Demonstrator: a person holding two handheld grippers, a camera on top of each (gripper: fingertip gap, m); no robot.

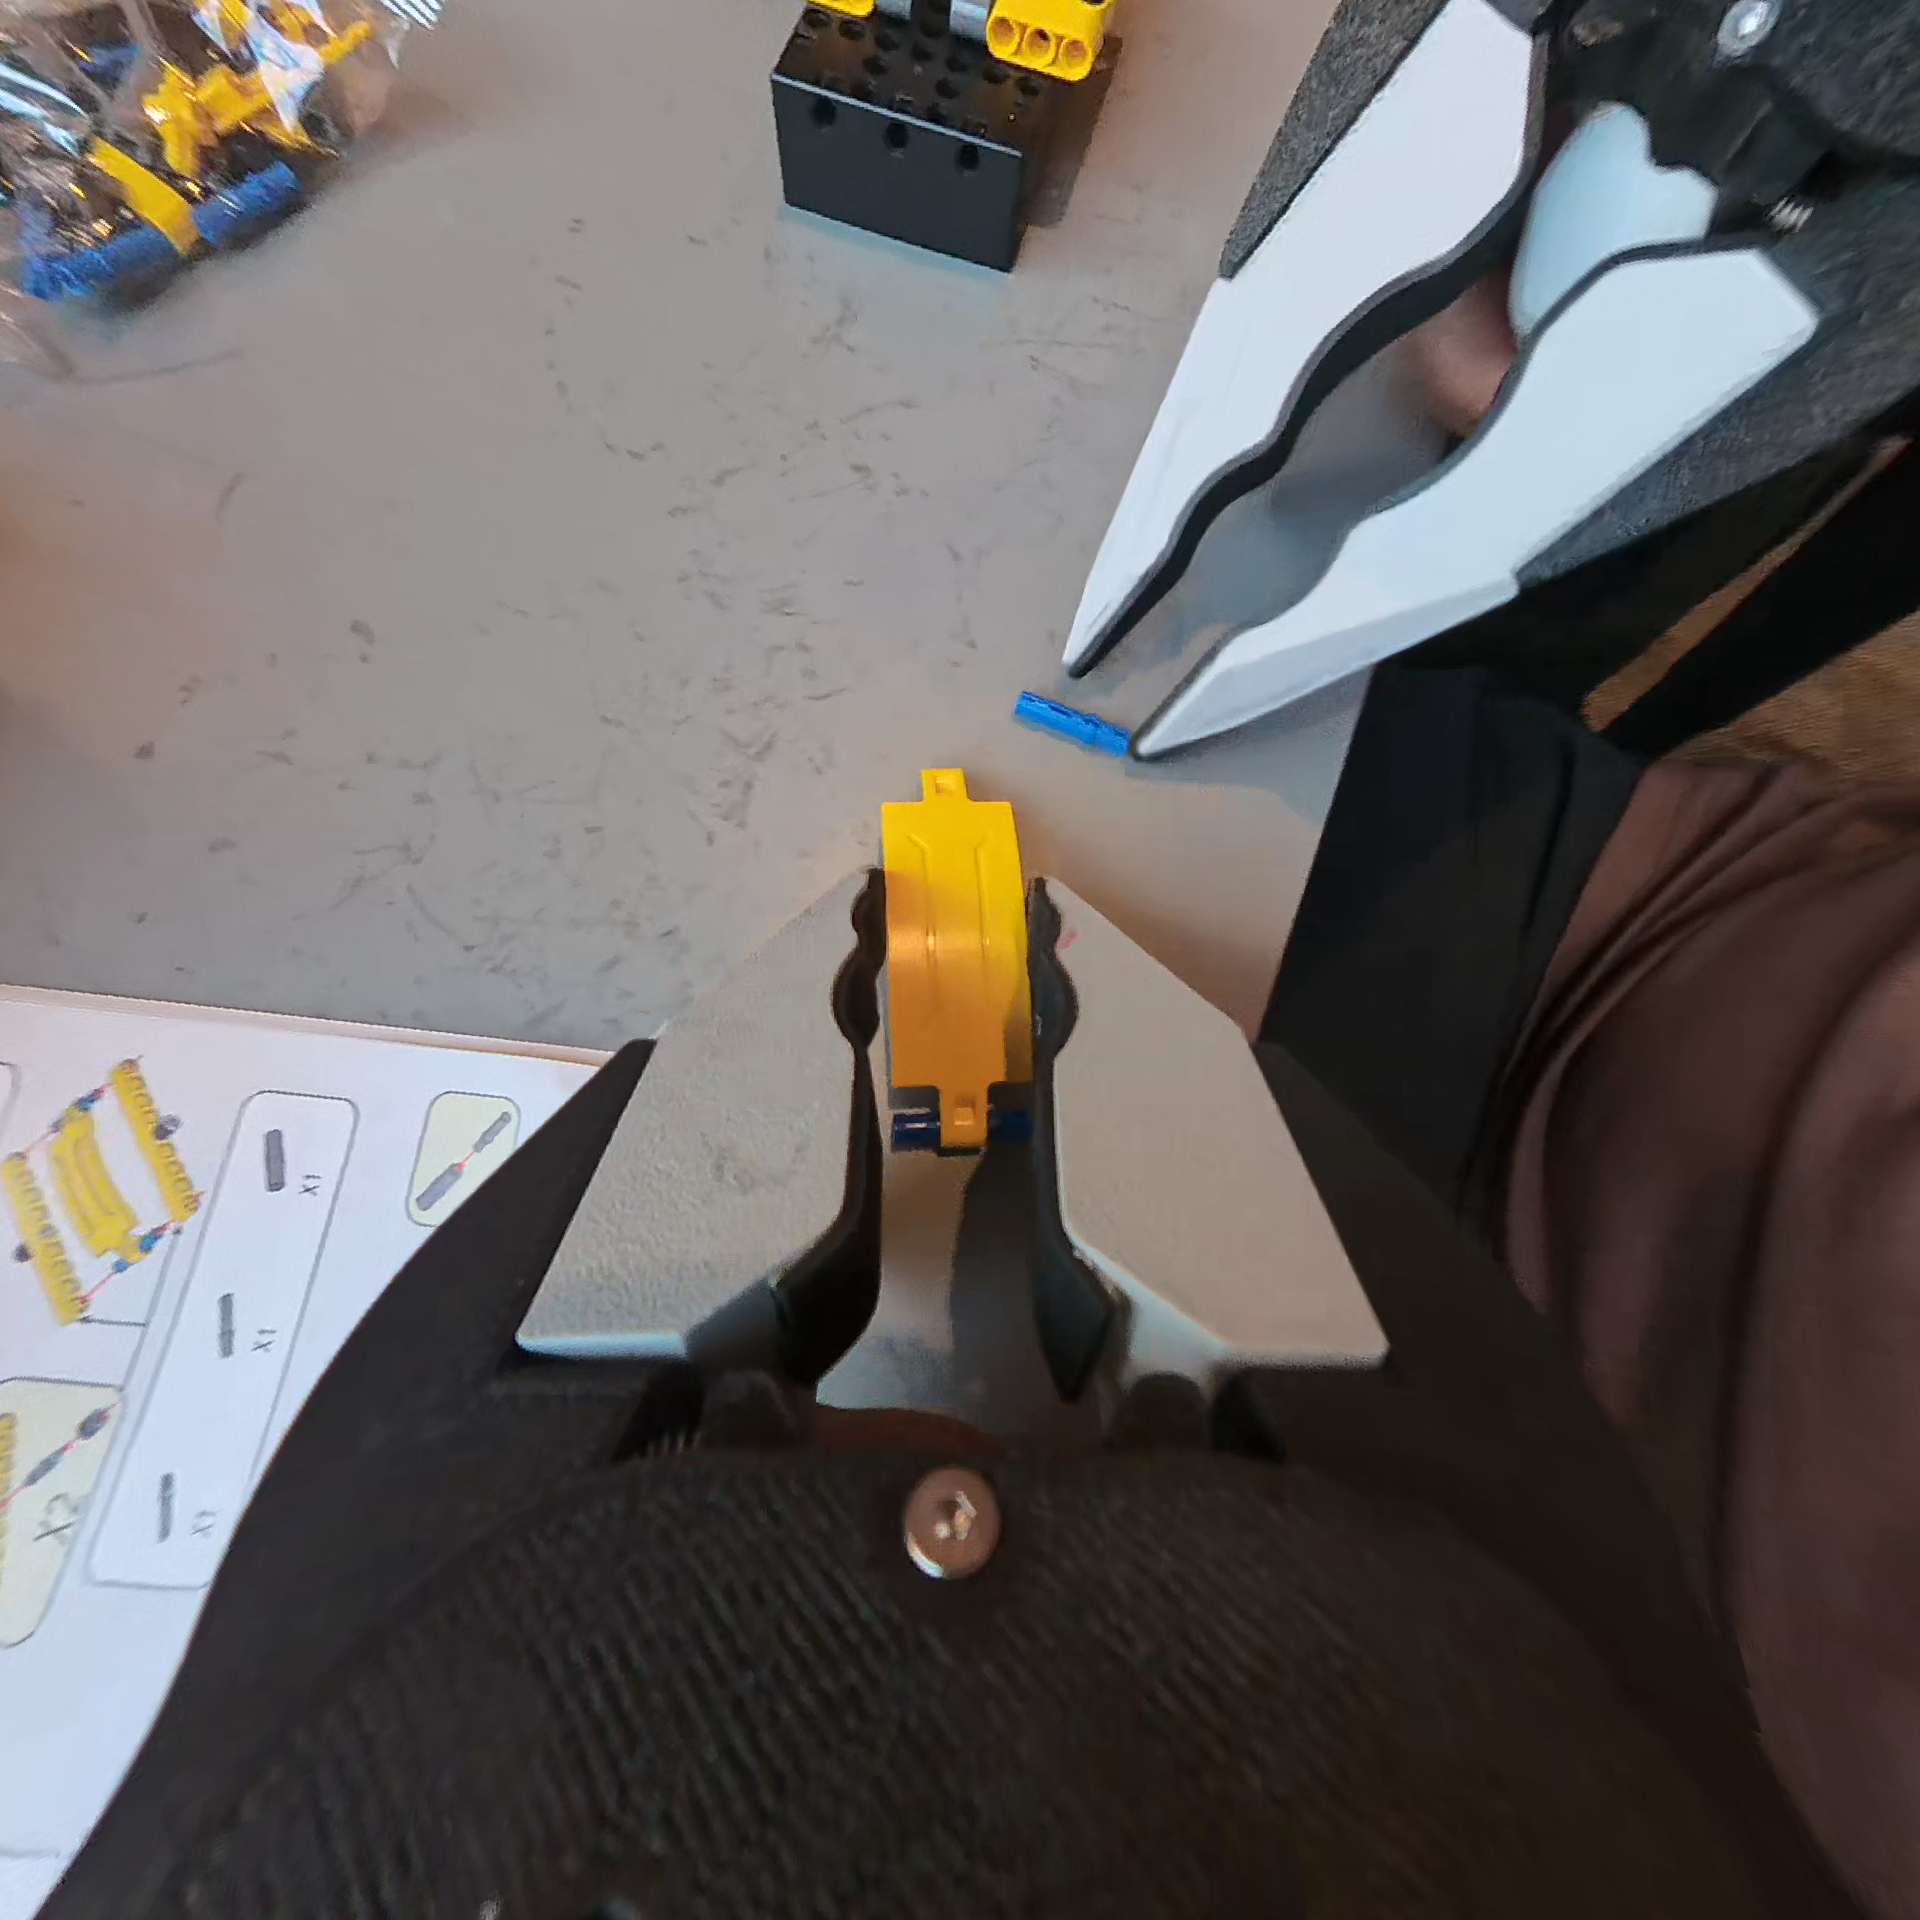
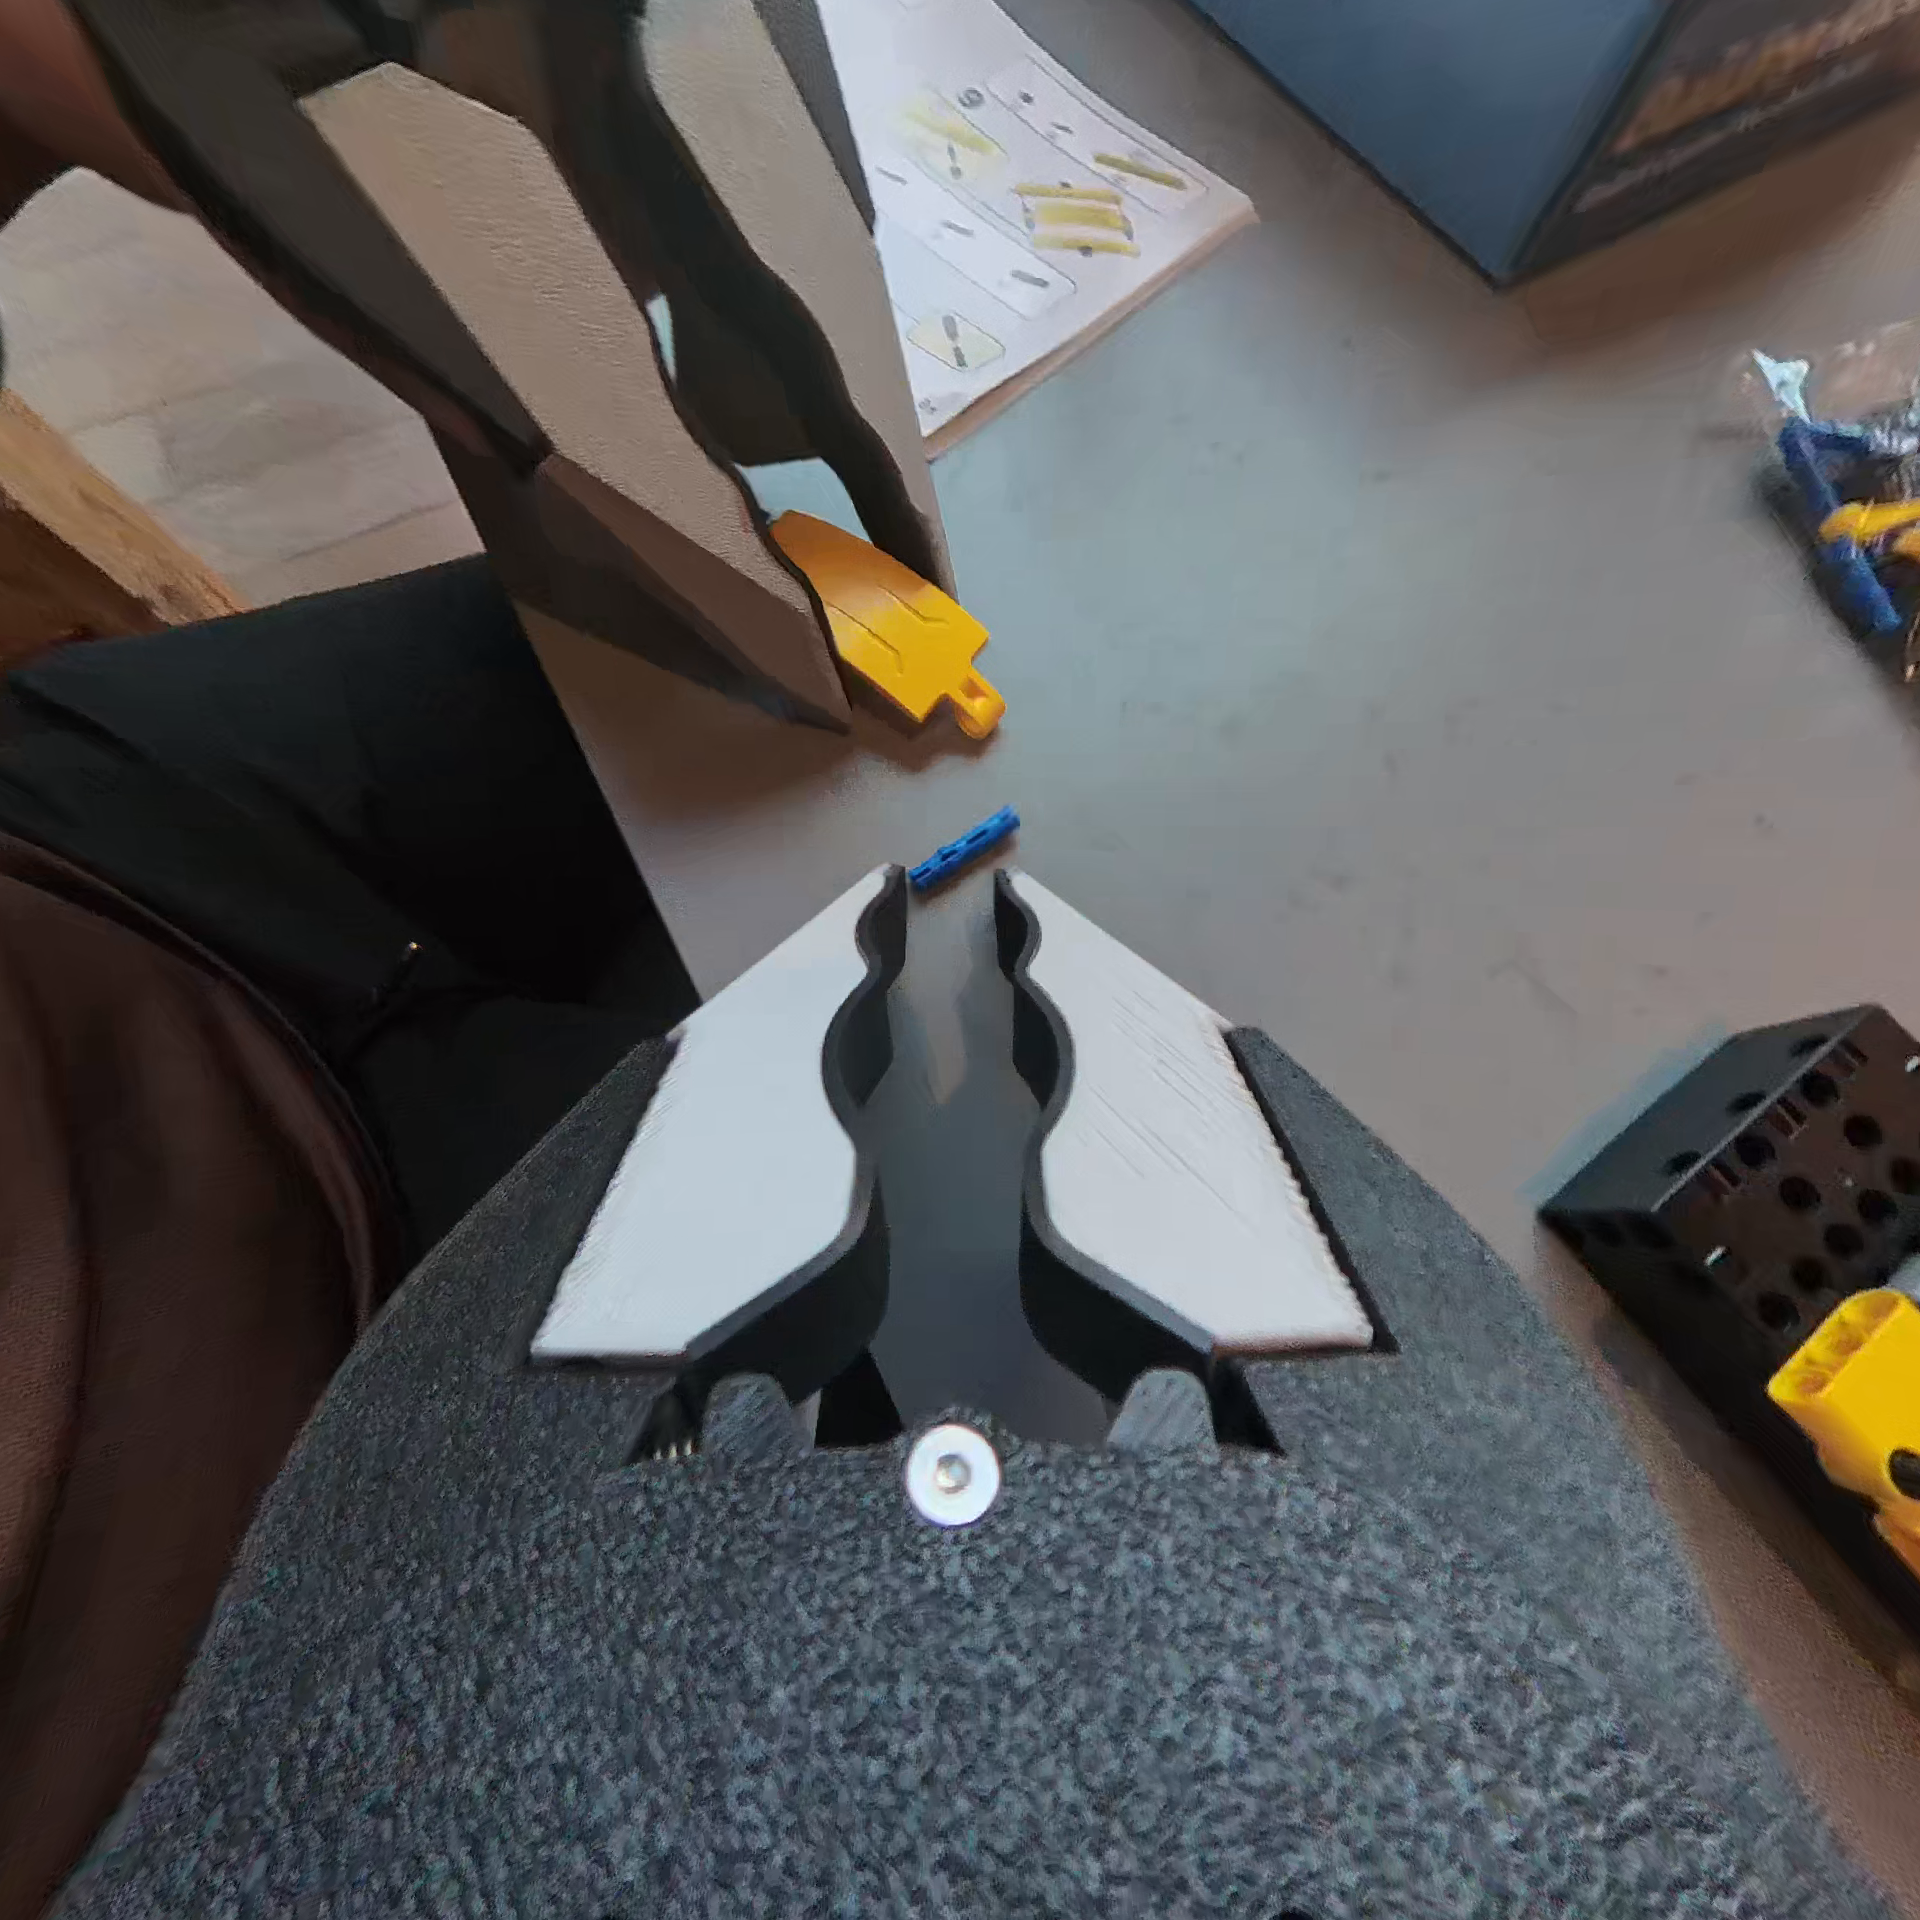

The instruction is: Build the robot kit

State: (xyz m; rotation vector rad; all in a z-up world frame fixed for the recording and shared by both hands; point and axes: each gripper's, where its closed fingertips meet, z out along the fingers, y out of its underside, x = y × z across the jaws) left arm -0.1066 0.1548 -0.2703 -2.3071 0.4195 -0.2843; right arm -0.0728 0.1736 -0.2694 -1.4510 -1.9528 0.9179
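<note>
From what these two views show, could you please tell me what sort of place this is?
Probably a hobby or work table set up for building a brick kit: an instruction booklet, a bag of loose parts and a black studded block lie on the grey tabletop.

The right gripper (image 2: 948, 883) is held open just above the grey table (image 2: 1299, 727), with a blue pin (image 2: 964, 834) lying at its fingertips. Beyond, a yellow panel (image 2: 894, 623) is clamped in the left gripper (image 2: 883, 665). A black block (image 2: 1756, 1174) is seen at right.
</note>
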